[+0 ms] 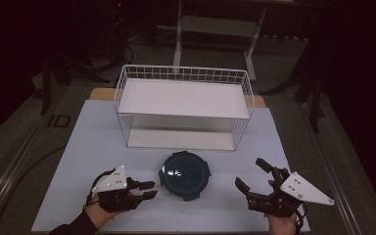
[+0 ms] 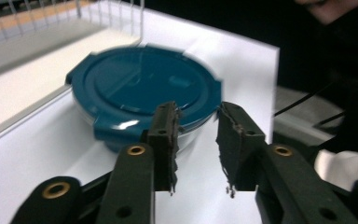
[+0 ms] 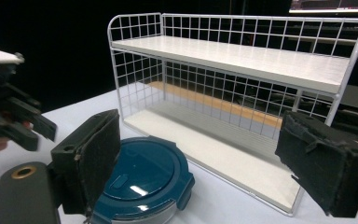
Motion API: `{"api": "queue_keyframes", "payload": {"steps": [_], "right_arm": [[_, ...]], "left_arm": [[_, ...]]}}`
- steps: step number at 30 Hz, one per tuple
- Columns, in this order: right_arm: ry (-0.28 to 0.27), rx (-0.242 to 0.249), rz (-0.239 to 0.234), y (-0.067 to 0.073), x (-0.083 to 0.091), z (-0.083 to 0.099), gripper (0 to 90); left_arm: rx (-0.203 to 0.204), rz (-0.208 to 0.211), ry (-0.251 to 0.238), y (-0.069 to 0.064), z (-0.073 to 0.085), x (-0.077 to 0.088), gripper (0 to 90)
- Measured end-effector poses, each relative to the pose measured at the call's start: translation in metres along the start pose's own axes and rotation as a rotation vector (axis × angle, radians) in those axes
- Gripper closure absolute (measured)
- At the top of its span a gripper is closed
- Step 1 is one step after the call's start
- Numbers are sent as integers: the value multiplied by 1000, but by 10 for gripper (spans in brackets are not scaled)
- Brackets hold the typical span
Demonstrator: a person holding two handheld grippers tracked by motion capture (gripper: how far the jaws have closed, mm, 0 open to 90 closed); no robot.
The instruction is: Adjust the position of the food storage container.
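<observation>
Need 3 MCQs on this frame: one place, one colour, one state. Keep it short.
1. Where is the container?
A. on the rack's top shelf
B. on the table in front of the rack, between the grippers
C. on the floor

2. What colour is its lid?
A. red
B. white
C. dark teal

3. What state is the right gripper in?
A. open, holding nothing
B. shut on the container
C. shut on the rack

Key:
1 B: the high view shows it on the table between the left gripper and the right one.
2 C: the left gripper view shows a teal lid.
3 A: its jaws stand wide apart with nothing between them.
</observation>
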State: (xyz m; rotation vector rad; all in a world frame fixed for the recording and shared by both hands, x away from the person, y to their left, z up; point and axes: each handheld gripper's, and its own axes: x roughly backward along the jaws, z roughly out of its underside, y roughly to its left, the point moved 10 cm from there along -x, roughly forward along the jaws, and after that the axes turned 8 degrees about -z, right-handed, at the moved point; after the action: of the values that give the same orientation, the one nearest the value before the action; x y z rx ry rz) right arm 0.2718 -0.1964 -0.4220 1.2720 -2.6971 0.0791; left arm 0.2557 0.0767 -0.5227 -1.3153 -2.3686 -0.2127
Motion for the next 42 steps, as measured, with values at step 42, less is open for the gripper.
{"api": "queue_keyframes", "payload": {"steps": [42], "right_arm": [[28, -24, -23, -1, -3, 13, 133]], "left_arm": [[-3, -63, 214, 25, 30, -45, 898]]}}
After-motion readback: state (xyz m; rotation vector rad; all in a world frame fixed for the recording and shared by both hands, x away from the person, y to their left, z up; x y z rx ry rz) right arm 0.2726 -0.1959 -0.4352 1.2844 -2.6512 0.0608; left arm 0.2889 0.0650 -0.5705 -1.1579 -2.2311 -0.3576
